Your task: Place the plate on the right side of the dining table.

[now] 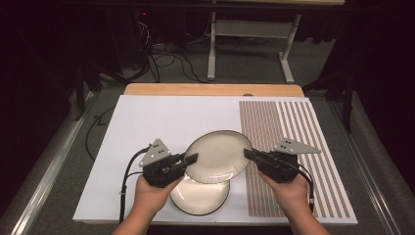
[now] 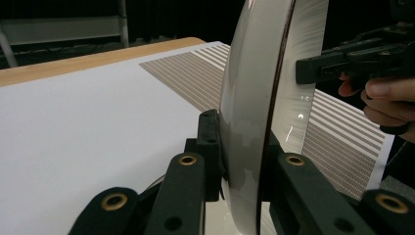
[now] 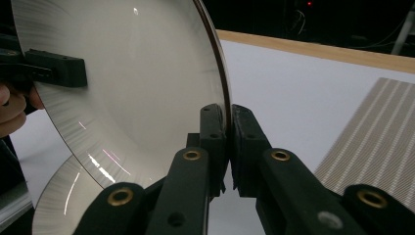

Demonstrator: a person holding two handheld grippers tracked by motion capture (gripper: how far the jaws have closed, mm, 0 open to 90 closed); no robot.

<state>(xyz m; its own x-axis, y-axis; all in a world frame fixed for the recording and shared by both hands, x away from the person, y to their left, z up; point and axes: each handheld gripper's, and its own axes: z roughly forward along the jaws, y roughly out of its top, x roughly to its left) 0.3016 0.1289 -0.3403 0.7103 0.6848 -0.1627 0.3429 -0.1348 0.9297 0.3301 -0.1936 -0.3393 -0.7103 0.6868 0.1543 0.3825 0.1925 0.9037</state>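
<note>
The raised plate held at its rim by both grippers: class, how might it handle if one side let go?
The raised plate looks rigid: it spans left gripper to right gripper without sagging. Its glossy surface reflects light, so thin rim grips may slip. Released on one side, it would probably swing down onto the lower plate.

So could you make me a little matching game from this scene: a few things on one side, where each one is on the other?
Things:
1. upper plate
2. lower plate
3. striped mat
4. wooden board

Places:
a. flat on the white sheet, partly under another plate
b. along the far edge of the table
c. lifted, its rim clamped on both sides
d. on the right part of the table

Pairs: 1-c, 2-a, 3-d, 4-b
</note>
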